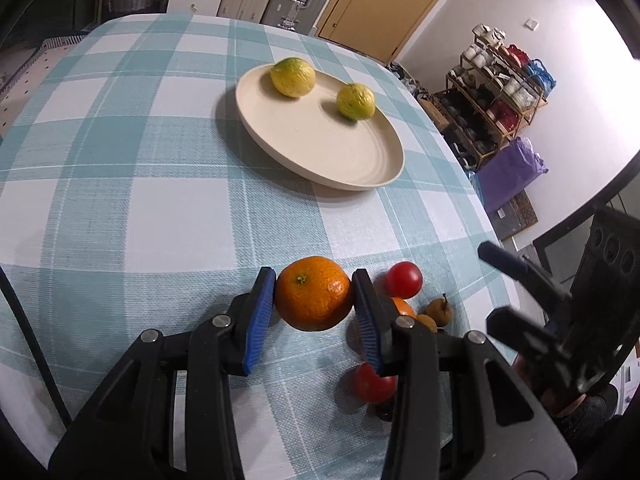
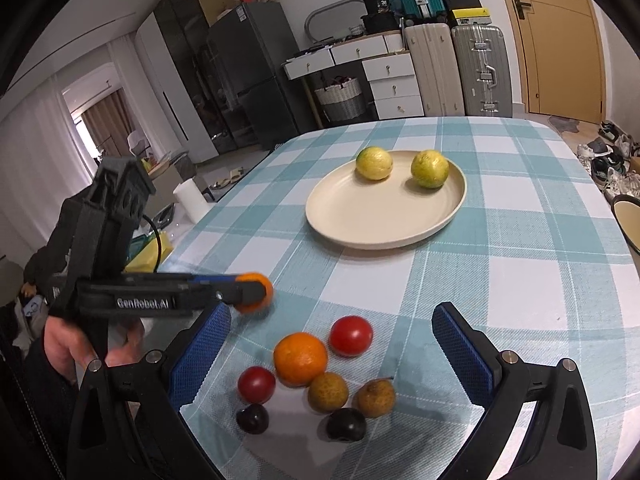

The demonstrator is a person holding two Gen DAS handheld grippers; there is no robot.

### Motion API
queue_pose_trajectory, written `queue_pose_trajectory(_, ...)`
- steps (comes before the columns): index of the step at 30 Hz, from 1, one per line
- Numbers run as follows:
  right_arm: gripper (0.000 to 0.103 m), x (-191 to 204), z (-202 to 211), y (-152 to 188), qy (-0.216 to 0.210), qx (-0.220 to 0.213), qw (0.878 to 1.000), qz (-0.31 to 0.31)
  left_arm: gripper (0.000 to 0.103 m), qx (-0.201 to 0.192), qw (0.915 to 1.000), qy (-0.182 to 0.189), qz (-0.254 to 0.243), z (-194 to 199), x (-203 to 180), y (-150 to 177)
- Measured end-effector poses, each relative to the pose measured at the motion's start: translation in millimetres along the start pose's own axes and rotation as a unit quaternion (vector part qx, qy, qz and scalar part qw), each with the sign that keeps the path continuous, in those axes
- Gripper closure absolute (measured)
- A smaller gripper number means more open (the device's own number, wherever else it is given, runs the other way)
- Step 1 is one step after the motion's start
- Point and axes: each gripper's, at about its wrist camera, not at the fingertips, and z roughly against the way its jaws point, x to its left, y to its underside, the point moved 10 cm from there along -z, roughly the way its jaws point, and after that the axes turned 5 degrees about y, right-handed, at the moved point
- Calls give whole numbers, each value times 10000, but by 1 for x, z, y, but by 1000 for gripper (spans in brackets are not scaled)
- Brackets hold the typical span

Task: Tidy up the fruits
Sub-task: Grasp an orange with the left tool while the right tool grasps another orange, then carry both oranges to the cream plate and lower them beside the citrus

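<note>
The left tool (image 1: 314, 300) is clamped on an orange, held level off the desk. The right tool (image 2: 332, 356) hangs wide open, tilted downward.

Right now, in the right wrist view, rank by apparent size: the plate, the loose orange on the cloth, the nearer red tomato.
1. plate, by far.
2. loose orange.
3. nearer red tomato, smallest though it lies slightly closer to the camera.

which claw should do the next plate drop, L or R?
Left. The left claw is already shut on a tangerine, with the plate straight ahead. The right claw is open and empty over the remaining fruit pile.
</note>
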Motion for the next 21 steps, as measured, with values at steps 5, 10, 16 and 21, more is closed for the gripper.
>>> queue_pose_trajectory(5, 0, 11, -7, 12, -42, 177, 9998, 22, 67, -68, 10000, -21, 56, 8, 8, 0)
queue_pose_trajectory(10, 0, 24, -13, 24, -76, 339, 9993, 121, 67, -122, 9998, -29, 127, 14, 15, 1)
queue_pose_trajectory(16, 1, 30, -21, 33, -31, 511, 9986, 93, 67, -159, 9998, -17, 99, 19, 16, 4)
queue_pose_trajectory(21, 8, 35, -27, 36, -22, 622, 9980, 127, 67, -168, 9997, 22, 153, 19, 20, 4)
